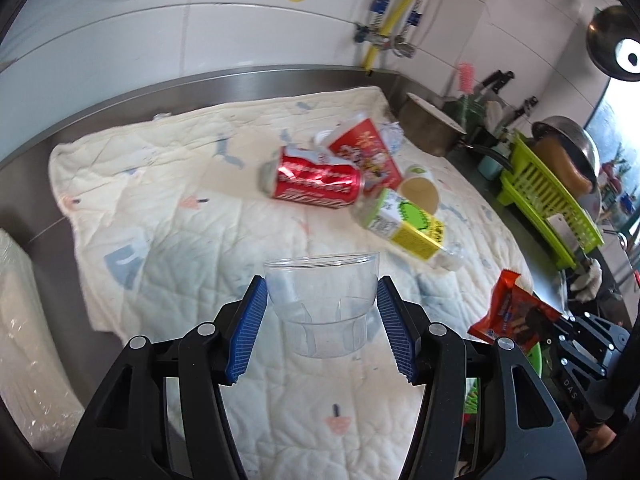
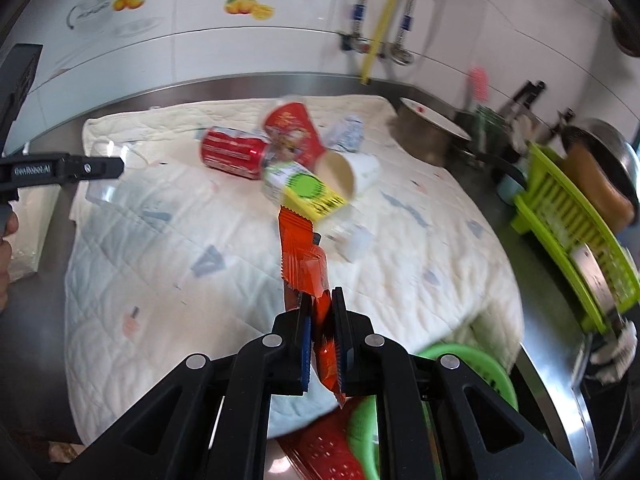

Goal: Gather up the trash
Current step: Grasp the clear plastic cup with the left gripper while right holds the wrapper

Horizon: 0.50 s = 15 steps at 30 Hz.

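Steel counter (image 1: 36,216) is running under everything, its raised back lip meeting the tiled wall (image 1: 200,32); a cream quilted cloth (image 1: 168,216) is covering most of it, leaving bare steel strips along the left and far edges. Green dish rack (image 1: 548,204) is crowding the right edge of the counter, a metal pot (image 1: 428,128) sitting just off the cloth's far right corner. Near half of the cloth is lying open on the left, free room for moving. Trash pile is sitting right of centre toward the far side: red can (image 1: 316,180) on its side, red carton (image 1: 368,152) touching behind it, yellow-green labelled bottle (image 1: 404,224) and a paper cup (image 1: 420,190) on its side just beside. Green bin (image 2: 460,372) is showing at the cloth's near right edge, below the right gripper. Left gripper (image 1: 322,300) is standing wide, its 2 blue pads (image 1: 248,328) pressing either side of a clear plastic cup (image 1: 320,296), rim facing away, held above the cloth. Right gripper (image 2: 320,308) is nearly closed, jaws pinching an orange snack wrapper (image 2: 304,256) that is sticking out forward, above the cloth's near edge.
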Each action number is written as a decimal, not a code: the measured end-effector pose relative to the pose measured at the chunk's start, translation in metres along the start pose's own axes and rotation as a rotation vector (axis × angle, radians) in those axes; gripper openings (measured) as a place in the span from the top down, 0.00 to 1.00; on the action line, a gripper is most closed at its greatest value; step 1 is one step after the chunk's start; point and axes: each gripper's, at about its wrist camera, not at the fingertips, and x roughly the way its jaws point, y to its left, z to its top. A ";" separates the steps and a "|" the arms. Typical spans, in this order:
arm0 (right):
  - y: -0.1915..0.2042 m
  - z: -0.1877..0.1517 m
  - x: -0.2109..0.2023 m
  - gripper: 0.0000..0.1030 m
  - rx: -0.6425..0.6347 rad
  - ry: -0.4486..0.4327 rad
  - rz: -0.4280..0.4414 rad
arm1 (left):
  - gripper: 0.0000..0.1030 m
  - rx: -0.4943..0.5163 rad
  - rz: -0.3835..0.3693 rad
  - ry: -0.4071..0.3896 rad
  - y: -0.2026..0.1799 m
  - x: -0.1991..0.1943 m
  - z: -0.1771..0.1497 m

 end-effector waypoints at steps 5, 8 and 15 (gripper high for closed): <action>0.023 0.013 0.006 0.91 -0.036 -0.014 0.042 | 0.46 -0.030 0.016 0.002 0.015 -0.004 -0.006; 0.030 0.015 0.007 0.91 -0.056 -0.019 0.036 | 0.46 -0.042 0.025 0.001 0.020 -0.005 -0.007; 0.023 0.010 0.005 0.91 -0.046 -0.008 0.019 | 0.46 -0.042 0.024 0.007 0.019 -0.004 -0.013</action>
